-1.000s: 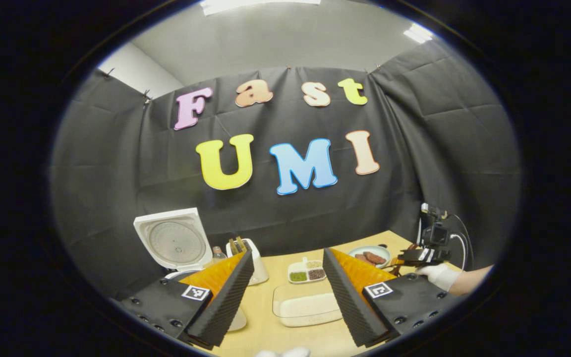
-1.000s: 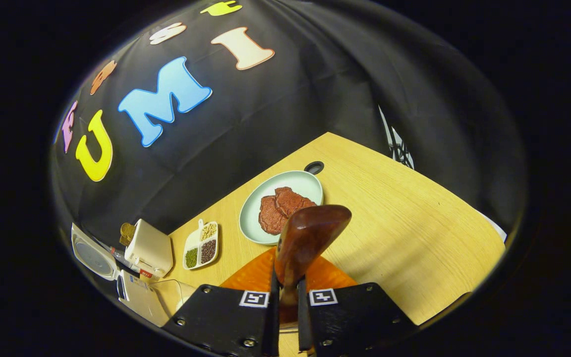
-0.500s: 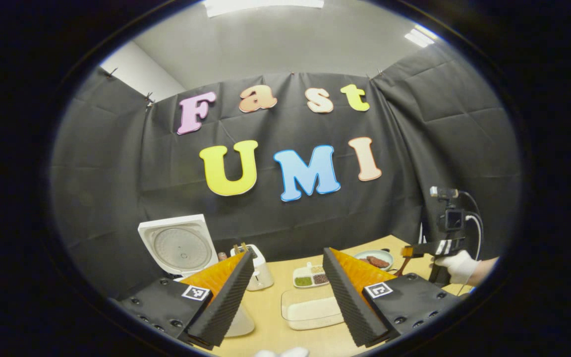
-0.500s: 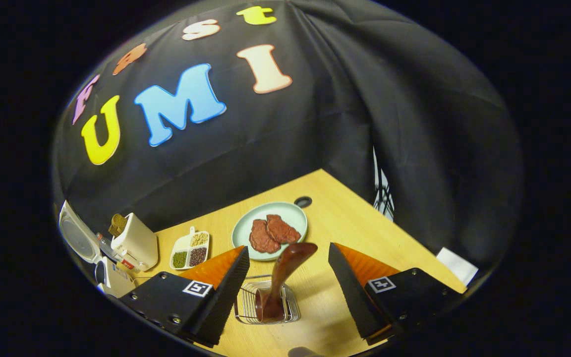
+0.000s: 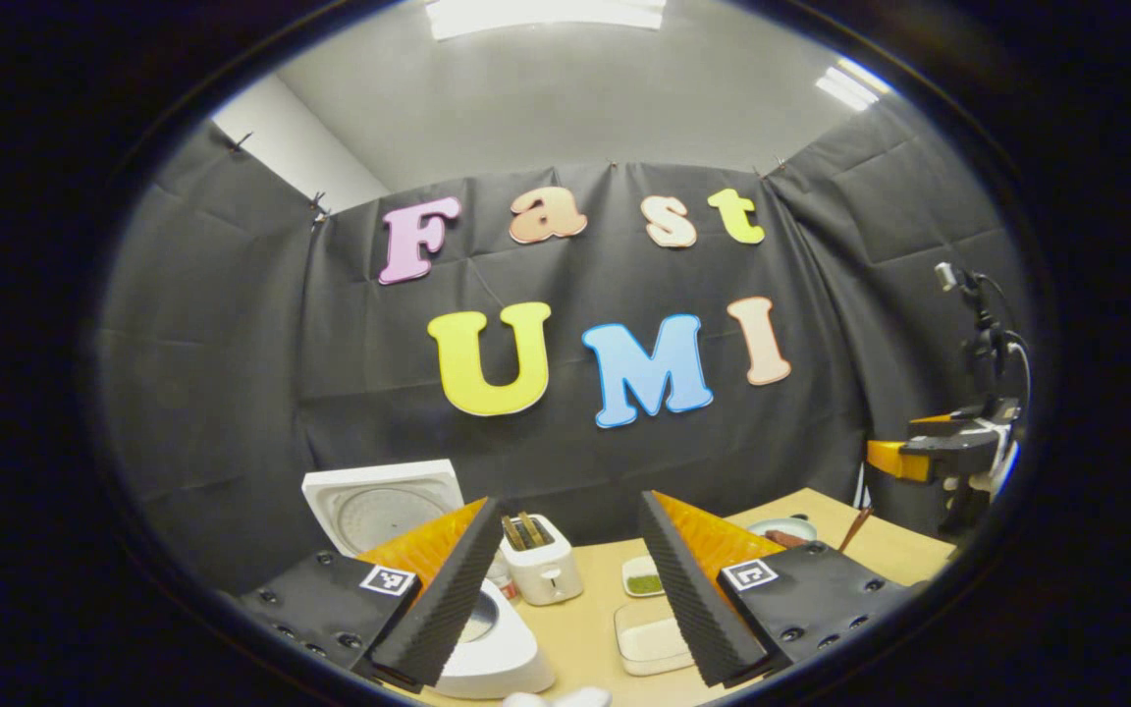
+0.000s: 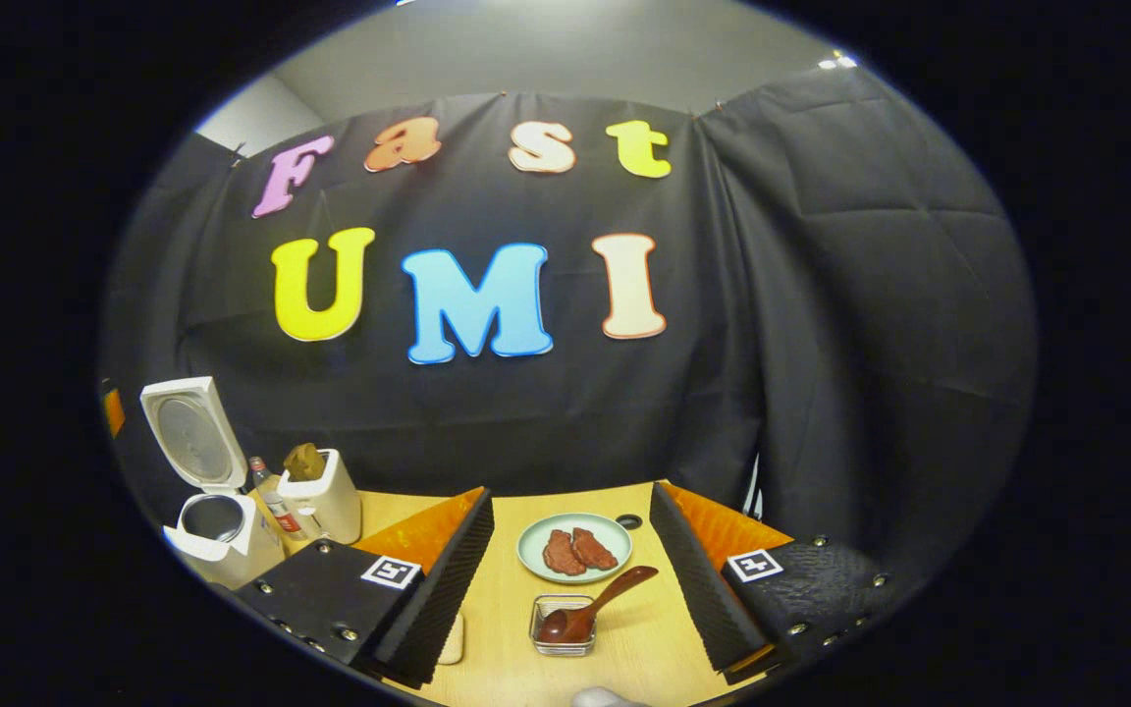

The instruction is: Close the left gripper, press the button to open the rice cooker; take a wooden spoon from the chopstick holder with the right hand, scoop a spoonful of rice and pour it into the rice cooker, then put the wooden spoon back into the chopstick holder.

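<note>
Resting bowl-down in the square wire chopstick holder [image 6: 564,625], the glossy wooden spoon [image 6: 593,607] sits between released ribbed fingers [image 6: 448,581].

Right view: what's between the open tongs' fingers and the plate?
In the right gripper view, the wire holder with the wooden spoon leaning in it stands before the plate.

Left gripper [image 5: 565,589] and right gripper [image 6: 573,579], jaws wide apart, both empty, above table height.
</note>
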`<state>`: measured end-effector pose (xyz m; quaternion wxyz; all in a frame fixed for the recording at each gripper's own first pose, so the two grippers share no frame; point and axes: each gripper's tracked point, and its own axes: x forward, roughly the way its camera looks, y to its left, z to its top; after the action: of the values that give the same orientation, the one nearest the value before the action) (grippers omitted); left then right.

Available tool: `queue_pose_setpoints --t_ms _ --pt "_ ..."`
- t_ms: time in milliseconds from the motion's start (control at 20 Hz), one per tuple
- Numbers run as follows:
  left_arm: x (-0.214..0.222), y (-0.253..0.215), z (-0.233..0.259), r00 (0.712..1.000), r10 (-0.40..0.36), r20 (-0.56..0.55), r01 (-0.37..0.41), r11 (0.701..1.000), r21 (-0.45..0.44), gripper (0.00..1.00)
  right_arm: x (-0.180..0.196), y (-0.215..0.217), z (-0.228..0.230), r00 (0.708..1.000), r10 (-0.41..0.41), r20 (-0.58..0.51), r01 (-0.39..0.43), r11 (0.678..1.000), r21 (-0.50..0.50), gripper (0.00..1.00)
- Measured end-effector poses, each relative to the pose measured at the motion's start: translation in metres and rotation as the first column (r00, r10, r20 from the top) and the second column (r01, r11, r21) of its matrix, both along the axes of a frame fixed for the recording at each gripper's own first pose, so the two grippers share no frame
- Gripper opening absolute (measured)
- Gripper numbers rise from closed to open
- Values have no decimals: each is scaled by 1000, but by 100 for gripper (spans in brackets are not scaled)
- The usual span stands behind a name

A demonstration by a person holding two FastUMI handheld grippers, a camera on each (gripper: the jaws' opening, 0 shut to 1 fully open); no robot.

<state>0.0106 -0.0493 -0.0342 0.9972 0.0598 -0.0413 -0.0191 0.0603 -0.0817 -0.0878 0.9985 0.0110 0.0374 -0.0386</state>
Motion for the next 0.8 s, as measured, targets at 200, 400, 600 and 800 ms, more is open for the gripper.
queue_pose_setpoints --t_ms 200,400,600,800 --pt "18 38 -1 1000 29 -8 -29 999 -30 97 -36 62 11 994 88 63 -84 994 -66 98" --pt "39 72 2 997 70 -12 -71 997 -41 98 -51 89 -2 994 106 30 -106 994 -17 98" --pt "60 103 21 994 108 22 -107 993 -48 99 -46 87 -4 997 82 1 -82 996 27 98" --pt "101 142 57 985 156 72 -152 987 -55 99 -33 86 -10 997 70 -29 -70 997 -11 98"
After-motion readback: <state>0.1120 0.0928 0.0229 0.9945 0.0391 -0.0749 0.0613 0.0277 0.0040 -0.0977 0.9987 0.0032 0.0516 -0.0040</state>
